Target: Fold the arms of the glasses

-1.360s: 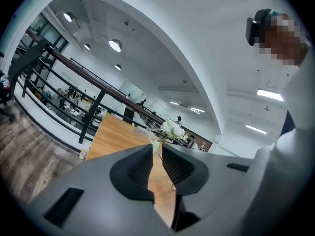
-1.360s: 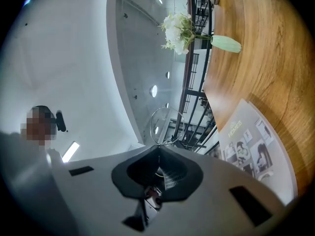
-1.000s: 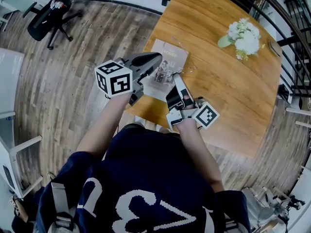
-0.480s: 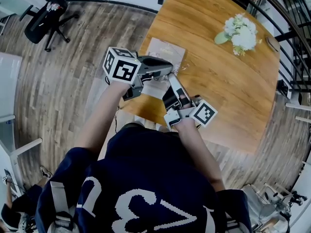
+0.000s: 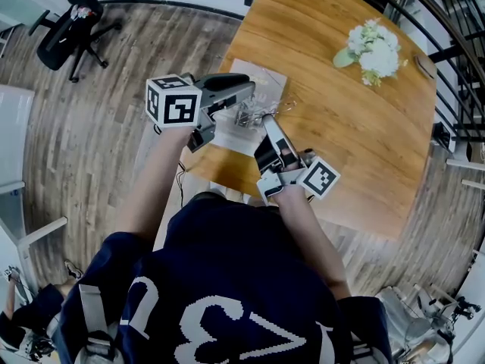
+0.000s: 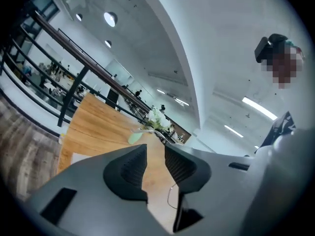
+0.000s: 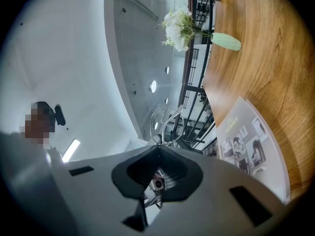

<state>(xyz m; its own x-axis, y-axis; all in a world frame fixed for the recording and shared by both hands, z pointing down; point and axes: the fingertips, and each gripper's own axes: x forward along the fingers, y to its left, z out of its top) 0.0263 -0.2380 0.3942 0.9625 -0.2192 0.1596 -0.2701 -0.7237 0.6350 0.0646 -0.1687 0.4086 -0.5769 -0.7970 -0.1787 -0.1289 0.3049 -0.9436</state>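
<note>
Left gripper (image 5: 248, 91) has backed off toward 9 o'clock; its jaws have just opened and nothing sits between them. Plank floor (image 5: 98, 127), wooden table (image 5: 364, 135), magazine (image 5: 261, 76), flowers (image 5: 373, 48) at 2 o'clock. Right gripper (image 5: 270, 121) stays clenched on the glasses (image 5: 254, 112), above the magazine's near edge.
</note>
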